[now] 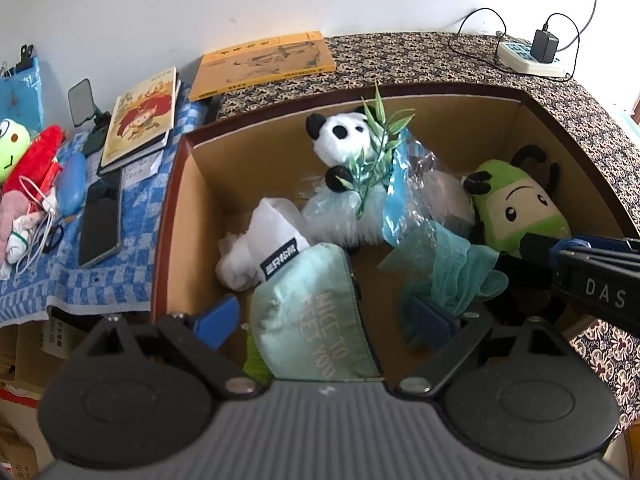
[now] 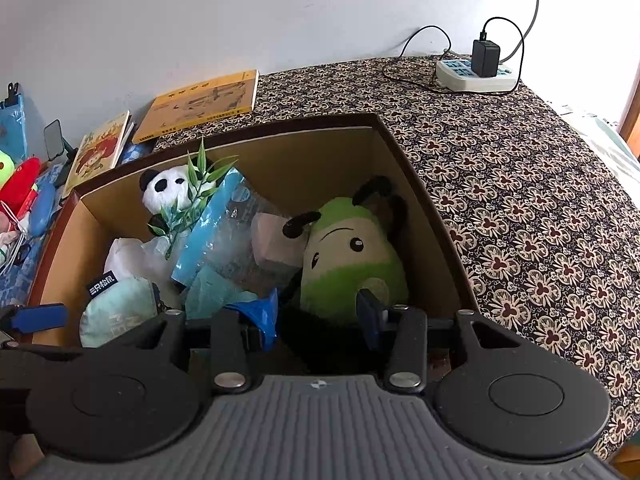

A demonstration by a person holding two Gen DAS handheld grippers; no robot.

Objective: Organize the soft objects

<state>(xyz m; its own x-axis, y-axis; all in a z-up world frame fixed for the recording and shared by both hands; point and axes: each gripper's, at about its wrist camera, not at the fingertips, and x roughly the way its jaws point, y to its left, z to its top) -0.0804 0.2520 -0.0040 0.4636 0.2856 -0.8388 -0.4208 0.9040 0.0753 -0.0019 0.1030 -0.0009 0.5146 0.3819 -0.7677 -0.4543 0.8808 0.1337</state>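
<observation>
An open cardboard box (image 1: 208, 184) (image 2: 424, 216) holds a panda plush (image 1: 340, 136) (image 2: 168, 188) with green leaves, a green and cream plush (image 1: 520, 208) (image 2: 348, 256), a white cloth (image 1: 256, 240), a teal cloth (image 1: 452, 264) and a mint pouch (image 1: 316, 320) (image 2: 116, 312). My left gripper (image 1: 324, 320) is open over the mint pouch, jaws either side of it. My right gripper (image 2: 320, 312) is open at the base of the green plush, and it also shows in the left wrist view (image 1: 580, 256).
Left of the box, on a blue checked cloth (image 1: 112, 280), lie a phone (image 1: 100, 216), books (image 1: 140, 116), a red plush (image 1: 36, 160) and a frog plush (image 1: 12, 148). A yellow book (image 1: 264, 64) and a power strip (image 2: 476, 76) lie on the patterned cloth behind.
</observation>
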